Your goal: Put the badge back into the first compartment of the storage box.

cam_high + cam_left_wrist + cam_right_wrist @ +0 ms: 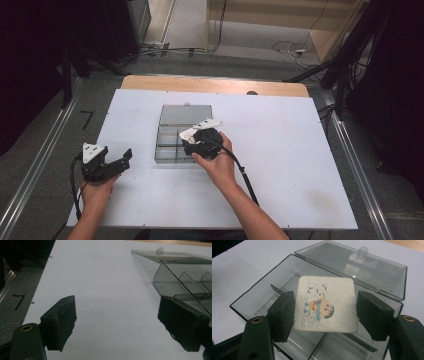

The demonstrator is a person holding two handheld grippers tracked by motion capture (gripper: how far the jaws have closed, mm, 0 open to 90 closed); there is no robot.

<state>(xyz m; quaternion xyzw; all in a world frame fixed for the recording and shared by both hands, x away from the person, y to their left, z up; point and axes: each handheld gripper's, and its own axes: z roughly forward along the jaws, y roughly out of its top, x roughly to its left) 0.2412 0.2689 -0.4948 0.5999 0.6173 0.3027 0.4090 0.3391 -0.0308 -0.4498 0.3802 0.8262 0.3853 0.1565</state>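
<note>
Coaster (327,304) between right gripper (325,312) fingers, contact unclear

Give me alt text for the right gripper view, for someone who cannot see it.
A white square coaster printed with a cartoon boy sits between the right claw's two black jaws, above a clear plastic compartment box on a white table. Whether the jaws touch the coaster is unclear. The box's lid lies open behind.

A white square coaster (326,304) with a cartoon print lies flat over the open clear compartment box (262,297).
</note>
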